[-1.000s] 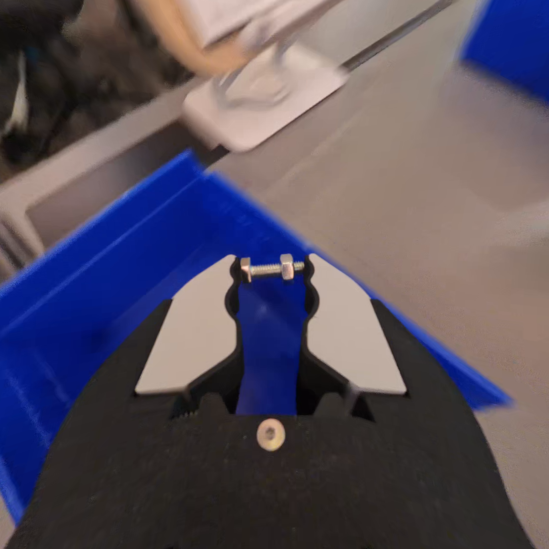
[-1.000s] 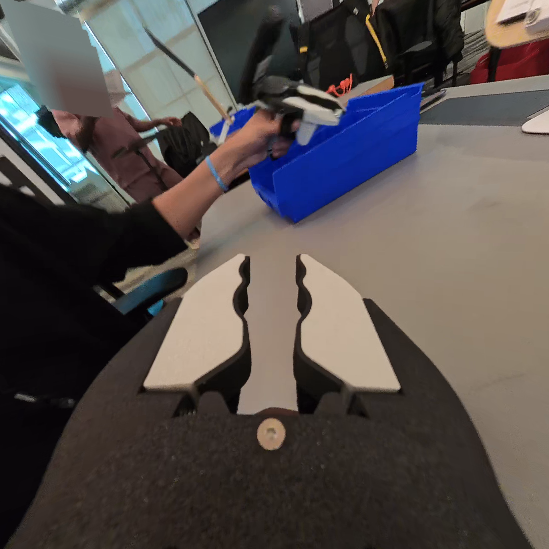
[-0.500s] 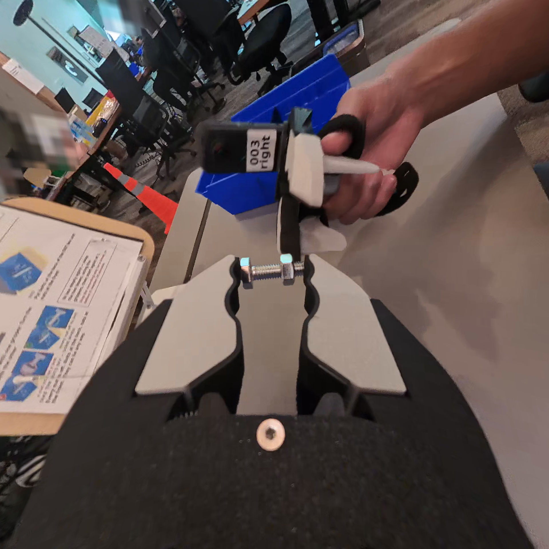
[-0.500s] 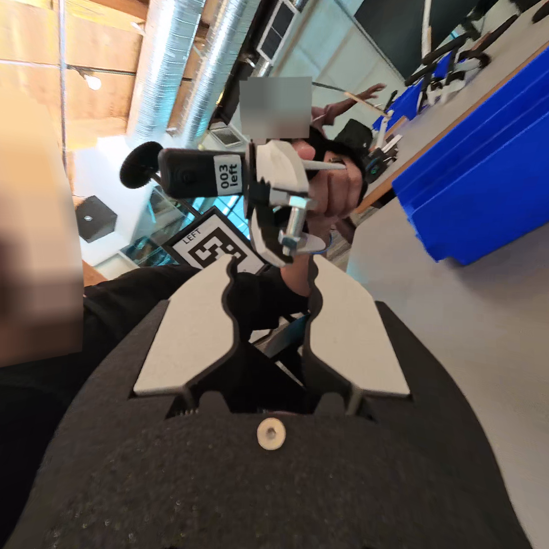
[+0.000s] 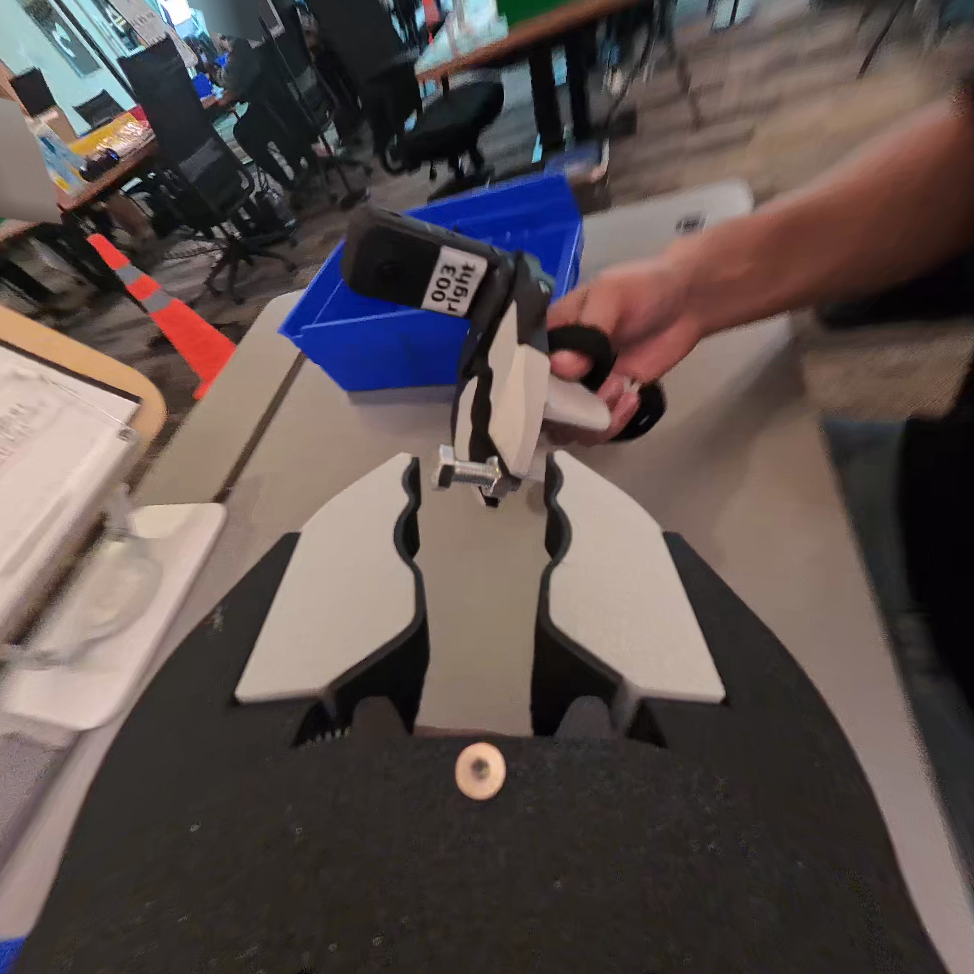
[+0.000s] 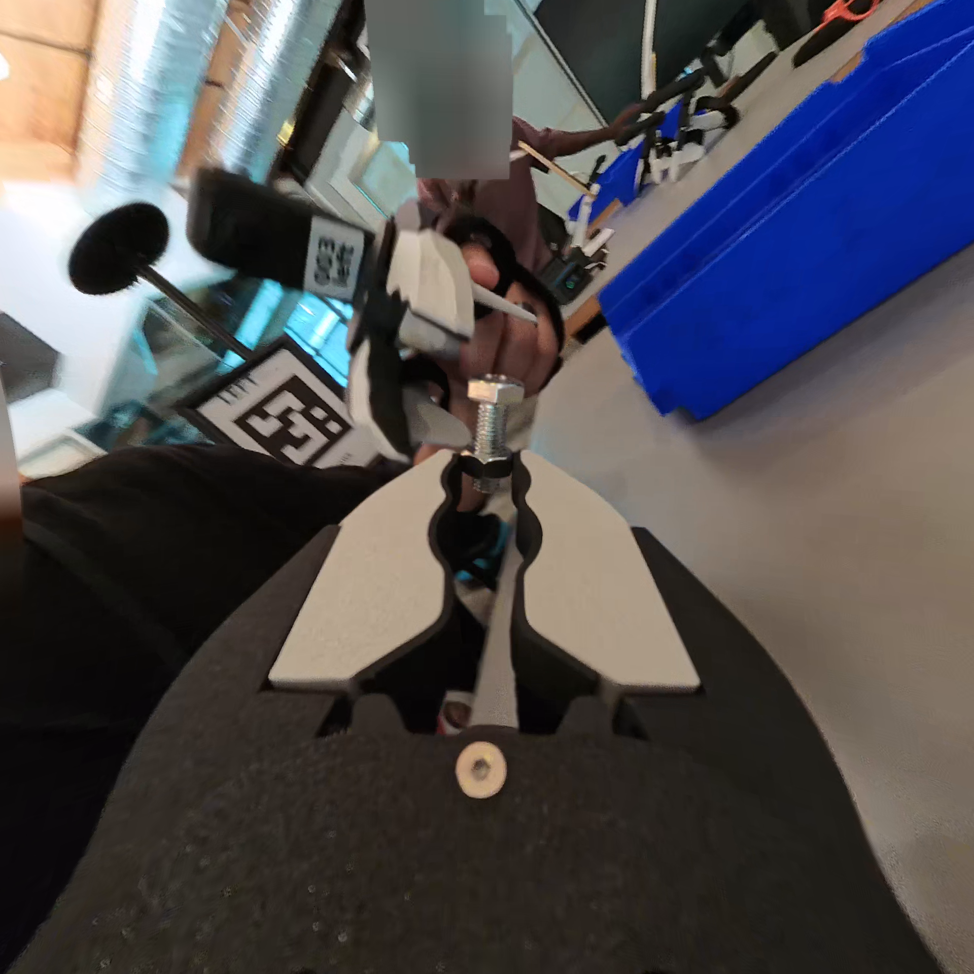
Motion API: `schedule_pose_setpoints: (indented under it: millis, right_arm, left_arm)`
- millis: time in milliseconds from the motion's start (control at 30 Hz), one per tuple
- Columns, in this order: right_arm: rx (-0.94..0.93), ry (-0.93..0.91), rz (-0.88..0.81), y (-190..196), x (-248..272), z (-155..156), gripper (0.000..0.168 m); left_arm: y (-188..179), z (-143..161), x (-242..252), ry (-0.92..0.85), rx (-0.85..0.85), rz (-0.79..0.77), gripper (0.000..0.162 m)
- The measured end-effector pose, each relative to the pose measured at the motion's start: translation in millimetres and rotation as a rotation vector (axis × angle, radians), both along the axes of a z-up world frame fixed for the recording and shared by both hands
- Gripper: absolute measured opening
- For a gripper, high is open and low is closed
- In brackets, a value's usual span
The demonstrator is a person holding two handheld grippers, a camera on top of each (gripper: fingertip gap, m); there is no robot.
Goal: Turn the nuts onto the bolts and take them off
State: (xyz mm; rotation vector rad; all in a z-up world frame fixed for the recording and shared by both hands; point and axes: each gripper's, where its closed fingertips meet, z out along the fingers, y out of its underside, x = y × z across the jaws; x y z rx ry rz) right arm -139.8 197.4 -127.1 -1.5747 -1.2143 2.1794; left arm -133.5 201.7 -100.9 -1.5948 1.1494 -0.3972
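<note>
Gripping the nut (image 6: 484, 466), right hand-held gripper (image 6: 485, 469) bears a label.

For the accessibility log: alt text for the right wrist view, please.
The right gripper is shut on the nut of an upright bolt, with the left gripper close behind it. A blue bin sits on the grey table.

A silver hex-head bolt (image 6: 487, 416) stood upright in the right wrist view (head uppermost), its nut (image 6: 486, 464) threaded low on the shank, off the surface.
</note>
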Motion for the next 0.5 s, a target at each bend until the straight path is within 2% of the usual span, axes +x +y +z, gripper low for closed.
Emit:
schedule_pose_setpoints:
  millis: [100, 200, 300, 400, 500]
  right_arm:
    - [0.269, -0.060, -0.078, 7.8, 3.8, -15.9, 0.018]
    - [0.544, -0.119, -0.147, 14.8, 6.1, -24.9, 0.018]
    - [0.775, -0.168, -0.208, 21.6, 6.6, -27.9, 0.018]
    - [0.954, -0.222, -0.201, 19.8, 7.6, -33.3, 0.018]
    - [1.057, -0.239, -0.195, 16.4, 7.6, -34.2, 0.018]
  left_arm:
    - [2.8, 3.9, -9.2, -0.233, -0.199, -0.004, 0.043]
    - [5.6, -10.7, -11.1, -0.315, -0.367, -0.020, 0.045]
    - [8.2, -24.9, -5.9, -0.324, -0.426, -0.030, 0.044]
    - [10.8, -37.6, -0.6, -0.280, -0.433, -0.025, 0.043]
    - [9.3, -45.3, 4.0, -0.238, -0.428, -0.035, 0.032]
